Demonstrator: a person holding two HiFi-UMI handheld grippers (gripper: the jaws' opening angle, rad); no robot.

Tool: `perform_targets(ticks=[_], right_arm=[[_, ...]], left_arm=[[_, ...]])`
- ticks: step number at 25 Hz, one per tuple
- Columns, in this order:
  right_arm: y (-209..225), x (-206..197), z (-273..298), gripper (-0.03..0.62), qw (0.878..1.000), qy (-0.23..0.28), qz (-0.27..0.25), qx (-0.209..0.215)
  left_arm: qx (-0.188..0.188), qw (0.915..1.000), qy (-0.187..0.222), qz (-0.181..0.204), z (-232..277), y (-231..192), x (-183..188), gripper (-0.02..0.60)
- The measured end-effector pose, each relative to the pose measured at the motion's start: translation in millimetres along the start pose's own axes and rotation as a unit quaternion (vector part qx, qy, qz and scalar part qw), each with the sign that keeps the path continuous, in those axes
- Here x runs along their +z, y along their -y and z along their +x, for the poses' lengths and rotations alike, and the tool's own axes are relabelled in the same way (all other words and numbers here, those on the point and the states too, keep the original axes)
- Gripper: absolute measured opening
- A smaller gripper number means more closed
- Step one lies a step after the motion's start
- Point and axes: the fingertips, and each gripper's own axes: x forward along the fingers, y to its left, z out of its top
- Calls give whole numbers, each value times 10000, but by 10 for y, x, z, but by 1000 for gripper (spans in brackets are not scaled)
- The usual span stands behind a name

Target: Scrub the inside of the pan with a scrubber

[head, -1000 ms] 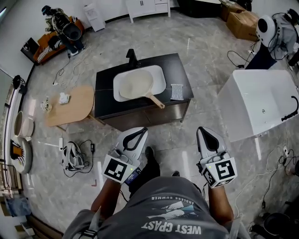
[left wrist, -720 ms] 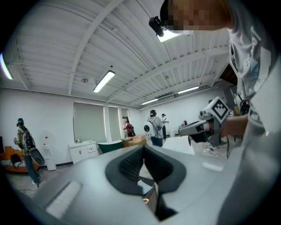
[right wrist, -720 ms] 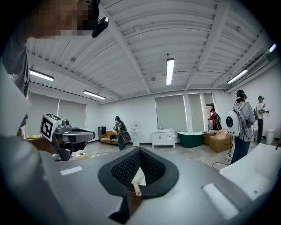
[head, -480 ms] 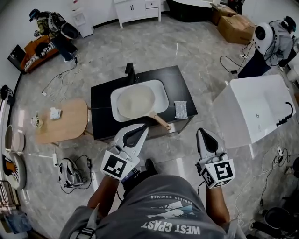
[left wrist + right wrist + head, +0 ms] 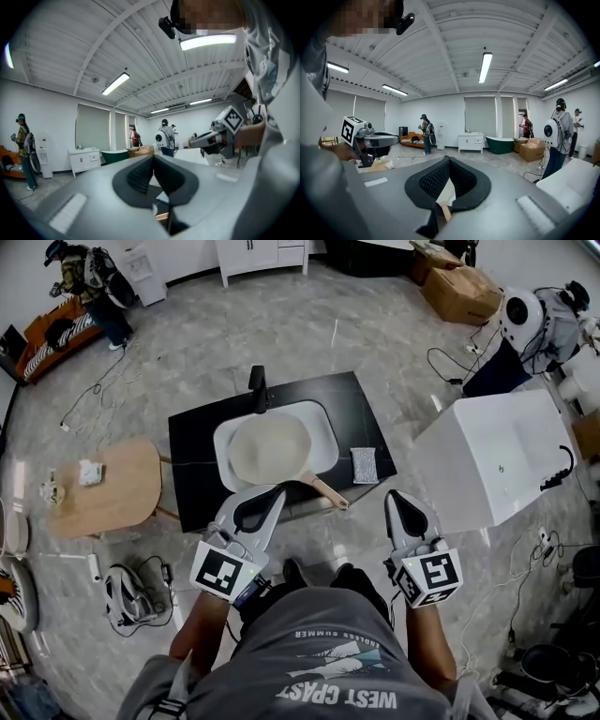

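Pan (image 5: 270, 448) is lying in a white sink (image 5: 324, 427) set into a black counter (image 5: 190, 460), straight ahead of the person. Its long axis is running diagonally. The pale round bowl is sitting in the basin, and the wooden handle (image 5: 328, 491) is pointing back toward the person and to their right, crossing the sink's rim and ending near the counter's front edge.

Nearest, the person's grey shirt (image 5: 328, 662) is filling the bottom of the head view, with both arms reaching forward. The left gripper (image 5: 277, 491) is pointing at the counter, its tip showing over the near edge. Its fingers are pressing together at the tips, with nothing between them. The right gripper (image 5: 398, 495) is hanging over the floor just short of the counter's right corner. Its fingers are closed tip to tip as well, gripping nothing. Neither gripper is touching the pan.

A grey scrubber (image 5: 364, 465) is lying flat on the counter just right of the sink, apart from the pan's handle. A black faucet (image 5: 257, 388) is standing behind the sink.

Farther off, a wooden table (image 5: 117, 491) is standing to the left and a white bathtub (image 5: 487, 460) to the right.
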Motion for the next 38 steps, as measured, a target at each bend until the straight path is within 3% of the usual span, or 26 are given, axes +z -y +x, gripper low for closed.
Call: perform_targets(ticks=[14,19,23,30,38], right_arm=[[226,-157,533,2,9996,-270,-10,128],[430,-362,717,2,9985,-519,-7,152],[690,-645,910,2,9966,-812,55,103],[1000,-1147,1366,3,9913,-1260,299,238],[1444,-1904,1813,22,9794,-1915,615,170]], left_arm=[[429,9987,-258,-128,26,-362,-203,2],[546,9977,-398,93,170,-462,-303,2],[515,9970,-568,-142,352,-438,-448,0],[658,9938,-886,-125,620,-538,-635,2],[521,9908,-1213,-291,1069,-586,-954,2]])
